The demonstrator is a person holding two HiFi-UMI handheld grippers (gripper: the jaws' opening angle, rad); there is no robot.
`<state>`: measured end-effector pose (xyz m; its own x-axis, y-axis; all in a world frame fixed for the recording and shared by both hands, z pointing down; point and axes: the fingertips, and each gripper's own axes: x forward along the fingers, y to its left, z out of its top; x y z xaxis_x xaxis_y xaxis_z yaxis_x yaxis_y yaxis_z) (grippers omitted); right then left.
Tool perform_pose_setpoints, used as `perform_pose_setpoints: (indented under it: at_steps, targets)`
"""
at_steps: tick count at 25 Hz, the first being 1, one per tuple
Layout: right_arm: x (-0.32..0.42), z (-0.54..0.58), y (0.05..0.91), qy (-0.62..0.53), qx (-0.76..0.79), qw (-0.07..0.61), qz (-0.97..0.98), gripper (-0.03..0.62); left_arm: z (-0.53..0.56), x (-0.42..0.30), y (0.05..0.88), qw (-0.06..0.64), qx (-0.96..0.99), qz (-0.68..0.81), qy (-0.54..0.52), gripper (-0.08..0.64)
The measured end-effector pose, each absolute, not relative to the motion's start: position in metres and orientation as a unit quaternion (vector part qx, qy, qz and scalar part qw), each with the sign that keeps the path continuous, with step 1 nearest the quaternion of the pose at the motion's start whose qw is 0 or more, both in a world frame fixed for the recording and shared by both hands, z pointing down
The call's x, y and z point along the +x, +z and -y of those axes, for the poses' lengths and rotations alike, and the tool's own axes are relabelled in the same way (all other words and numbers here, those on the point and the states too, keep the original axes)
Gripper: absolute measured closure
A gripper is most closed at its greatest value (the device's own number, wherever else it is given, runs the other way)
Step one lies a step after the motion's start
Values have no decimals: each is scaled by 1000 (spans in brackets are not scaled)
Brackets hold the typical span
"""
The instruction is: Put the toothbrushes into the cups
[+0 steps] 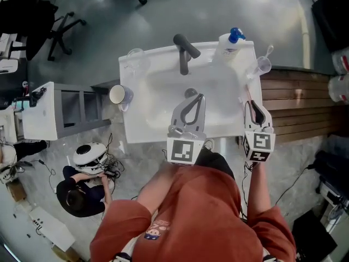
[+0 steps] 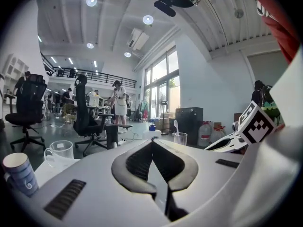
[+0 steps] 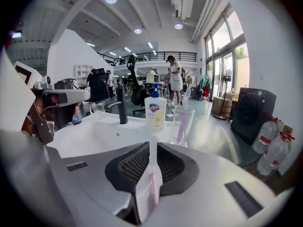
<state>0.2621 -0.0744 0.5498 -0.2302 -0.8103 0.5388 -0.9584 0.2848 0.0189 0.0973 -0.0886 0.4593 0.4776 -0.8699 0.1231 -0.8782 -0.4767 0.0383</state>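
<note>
My right gripper point(image 1: 252, 105) is at the sink's right rim, shut on a white and pink toothbrush point(image 3: 151, 176); the brush sticks out ahead of the jaws as a thin stick point(image 1: 248, 93). Just beyond it on the back right corner stands a clear cup point(image 1: 263, 65) point(image 3: 182, 125) holding a pink toothbrush. My left gripper point(image 1: 197, 98) point(image 2: 152, 144) hovers over the basin with its jaws shut and nothing between them. A clear mug point(image 1: 135, 59) point(image 2: 59, 152) sits on the back left corner. A blue-patterned paper cup point(image 1: 120, 94) point(image 2: 19, 174) stands at the left edge.
The white sink point(image 1: 136, 130) has a dark faucet point(image 1: 184, 51) point(image 3: 122, 106) at the back middle and a soap bottle point(image 1: 229, 43) point(image 3: 155, 110) beside the clear cup. A wooden bench point(image 1: 300, 105) adjoins the right side. Office chairs and a white cabinet point(image 1: 41, 111) are on the left.
</note>
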Motion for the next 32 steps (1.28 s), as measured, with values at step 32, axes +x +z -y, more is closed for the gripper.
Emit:
perform_pose_setpoints:
  at_steps: [32]
  targets:
    - [254,74,658,223,497,451,707,561,112,80,512,88,855,508,57,541]
